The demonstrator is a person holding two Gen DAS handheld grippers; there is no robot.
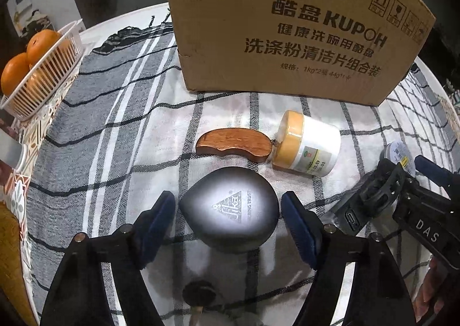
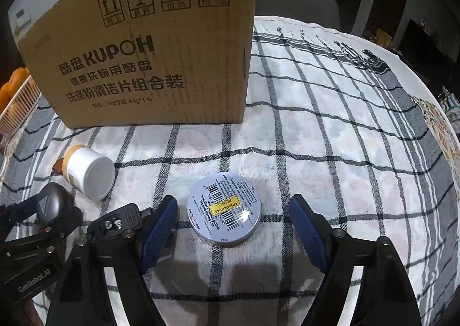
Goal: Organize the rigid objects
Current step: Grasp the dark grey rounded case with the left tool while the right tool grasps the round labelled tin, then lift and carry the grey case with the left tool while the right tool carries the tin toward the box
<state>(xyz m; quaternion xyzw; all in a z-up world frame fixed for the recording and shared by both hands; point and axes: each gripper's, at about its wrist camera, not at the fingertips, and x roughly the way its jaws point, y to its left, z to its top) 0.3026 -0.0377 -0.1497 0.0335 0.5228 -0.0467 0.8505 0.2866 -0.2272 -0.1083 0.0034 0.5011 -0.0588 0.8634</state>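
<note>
My left gripper (image 1: 228, 211) is open, its blue pads either side of a dark teardrop-shaped case (image 1: 230, 208) lying on the checked cloth, small gaps on both sides. Behind the case lie a curved wooden piece (image 1: 234, 146) and a white jar with a yellow lid (image 1: 307, 145) on its side. My right gripper (image 2: 233, 216) is open around a round flat tin (image 2: 225, 209) with a barcode label, not touching it. The jar (image 2: 89, 169) and the dark case (image 2: 50, 201) show at left in the right wrist view. The right gripper's body (image 1: 402, 199) shows at right in the left wrist view.
A tall cardboard box (image 1: 287, 27) marked KUPOH stands at the back of the round table; it also shows in the right wrist view (image 2: 149, 47). A white basket of oranges (image 1: 37, 73) sits at the left edge. Checked cloth (image 2: 330, 139) extends to the right.
</note>
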